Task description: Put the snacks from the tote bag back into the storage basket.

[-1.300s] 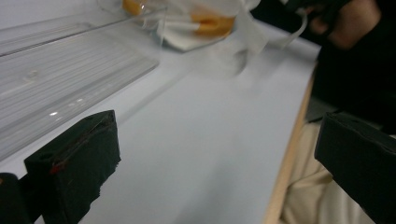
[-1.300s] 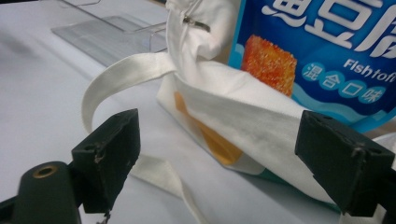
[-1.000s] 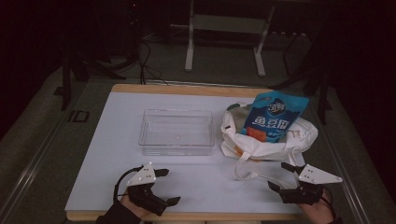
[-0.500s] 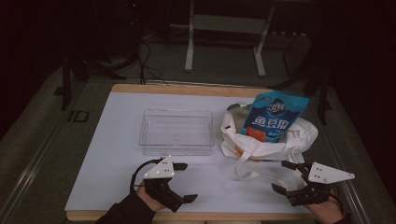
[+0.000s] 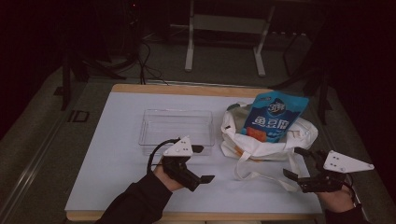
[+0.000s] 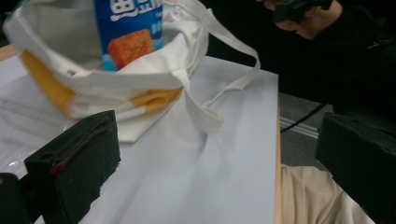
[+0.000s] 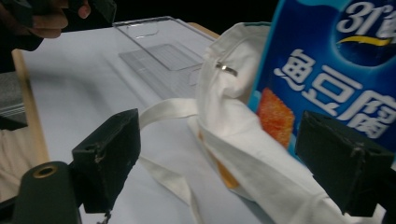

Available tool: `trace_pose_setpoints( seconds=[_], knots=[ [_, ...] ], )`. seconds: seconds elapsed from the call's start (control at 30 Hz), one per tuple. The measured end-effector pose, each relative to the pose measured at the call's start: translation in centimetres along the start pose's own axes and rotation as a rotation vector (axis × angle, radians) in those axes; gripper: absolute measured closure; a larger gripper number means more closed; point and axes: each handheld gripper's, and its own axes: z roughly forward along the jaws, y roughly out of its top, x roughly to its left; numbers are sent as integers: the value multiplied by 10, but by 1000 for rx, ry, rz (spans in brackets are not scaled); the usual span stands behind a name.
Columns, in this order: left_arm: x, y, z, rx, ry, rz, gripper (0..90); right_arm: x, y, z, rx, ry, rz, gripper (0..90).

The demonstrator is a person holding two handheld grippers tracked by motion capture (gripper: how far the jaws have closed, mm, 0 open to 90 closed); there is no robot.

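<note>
A white cloth tote bag (image 5: 268,137) lies on the white table at the right, with a blue snack pouch (image 5: 273,115) standing out of its mouth. The bag's straps (image 5: 261,170) trail toward the front edge. The left gripper (image 5: 201,163) hovers front centre, open and empty, aimed at the bag (image 6: 116,70) and pouch (image 6: 128,28). My right gripper (image 5: 296,163) is open at the front right, beside the bag's near side. Its view has the pouch (image 7: 336,79) and bag (image 7: 233,126) between its wide jaws, with a strap (image 7: 168,112) below.
A clear plastic tray (image 5: 176,130) sits mid-table, left of the bag; it also lies far off in the right gripper view (image 7: 159,46). The table's wooden edge (image 5: 187,217) runs along the front. Dark floor and stand legs (image 5: 224,42) lie behind.
The left gripper has moved right and forward toward the bag. My right gripper has shifted slightly right and closer to the bag's near side. Bag, pouch and tray have stayed put.
</note>
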Motion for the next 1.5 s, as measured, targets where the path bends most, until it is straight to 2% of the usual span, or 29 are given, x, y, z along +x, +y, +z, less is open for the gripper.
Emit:
trace_pose_setpoints(
  seconds=[0.2,0.33,0.5,0.77,0.93,1.03,1.13,1.23,1.27,1.33,1.37,1.43,1.5],
  knots=[
    [9,25,17,-3,-20,27,4,-12,4,-2,-10,-23,-7,147],
    [13,35,25,-7,-15,45,4,-16,7,-2,-15,-32,-15,147],
    [18,46,35,-21,-33,56,4,-23,11,-3,-24,-42,-14,147],
    [30,65,51,-39,-35,84,4,-36,22,-4,-27,-46,-34,147],
    [40,76,63,-44,-34,84,4,-42,26,-3,-25,-54,-43,149],
    [47,80,70,-54,-41,52,4,-46,28,-2,-31,-60,-52,156],
    [52,85,79,-38,-24,65,4,-51,29,-1,-27,-63,-49,156],
    [61,89,90,-17,-24,64,5,-59,29,1,-24,-69,-39,156],
    [63,90,93,-7,-18,64,4,-64,29,3,-15,-84,-40,156],
    [68,92,99,-6,-26,47,4,-68,28,6,-9,-90,-38,156],
    [74,95,106,2,-16,32,4,-72,27,8,-5,-95,-34,156],
    [77,96,109,-2,-18,26,4,-74,27,10,-1,-102,-29,156],
    [81,98,116,-1,1,28,4,-84,23,15,9,-119,-6,156]
  ],
)
